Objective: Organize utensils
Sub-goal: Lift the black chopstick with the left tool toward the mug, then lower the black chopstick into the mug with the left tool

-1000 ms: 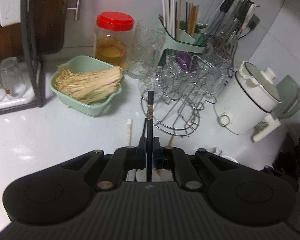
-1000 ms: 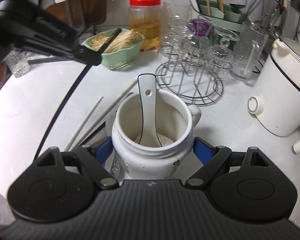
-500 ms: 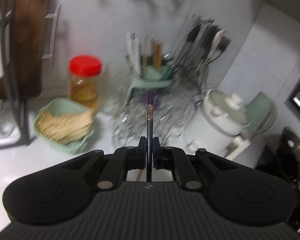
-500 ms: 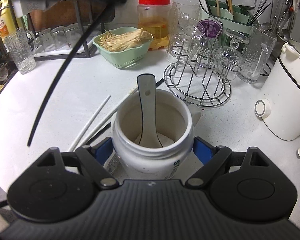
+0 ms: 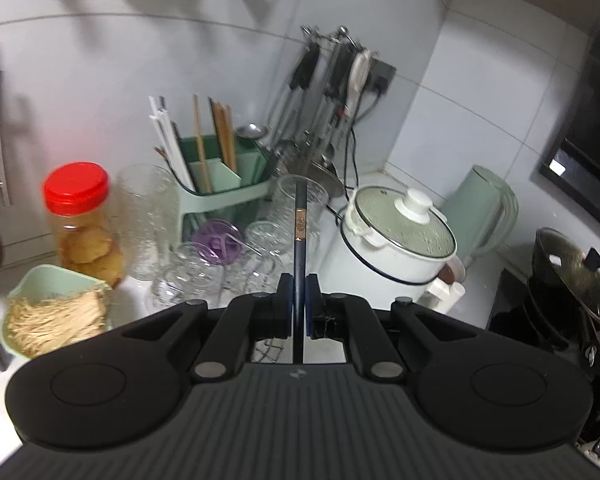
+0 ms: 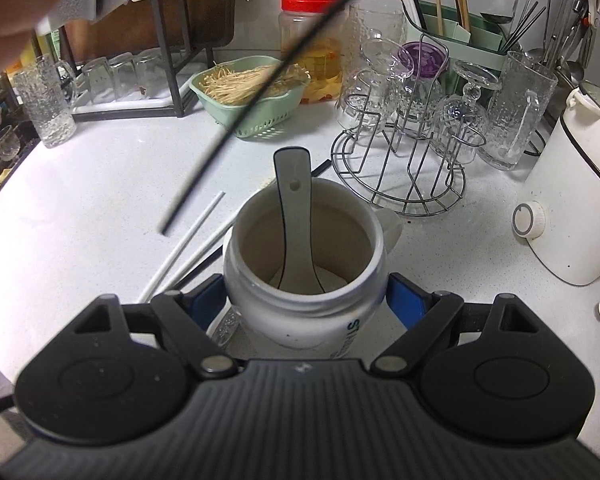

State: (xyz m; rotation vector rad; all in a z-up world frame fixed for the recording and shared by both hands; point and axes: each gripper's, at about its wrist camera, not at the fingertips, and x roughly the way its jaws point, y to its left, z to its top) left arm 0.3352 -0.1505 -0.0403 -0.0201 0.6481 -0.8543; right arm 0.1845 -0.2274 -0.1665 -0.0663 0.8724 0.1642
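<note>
Left gripper (image 5: 299,300): fingers narrowed almost together, clamped on a slim black chopstick with a copper band (image 5: 299,236). The stick runs straight out ahead of the fingers, its tip in line with the clear glasses and the pale green divided utensil caddy (image 5: 224,184) at the back of the white counter (image 6: 80,208). In the right wrist view the same stick shows as a blurred dark diagonal in the air above the counter, its upper end leaving the top of the frame, touching nothing.

Caddy holds white chopsticks (image 5: 168,140) and wooden chopsticks (image 5: 220,132), all upright. Behind it, metal ladles and tools hang on a wire rack (image 5: 324,92).

Right gripper (image 6: 306,300): fingers set around the body of a white ceramic mug with blue lettering (image 6: 304,264), blue pads against both sides. A white ceramic soup spoon with a dark rim (image 6: 294,216) stands inside, handle leaning on the far lip.

On the counter left of the mug: two white chopsticks (image 6: 192,236) lying side by side, and a second black chopstick (image 6: 196,274), partly hidden by the mug.

Nearby: red-lidded clear jar (image 5: 80,220), green basket of pale dried strands (image 6: 248,92), wire glass stand (image 6: 404,160), white electric cooker (image 5: 396,240).
</note>
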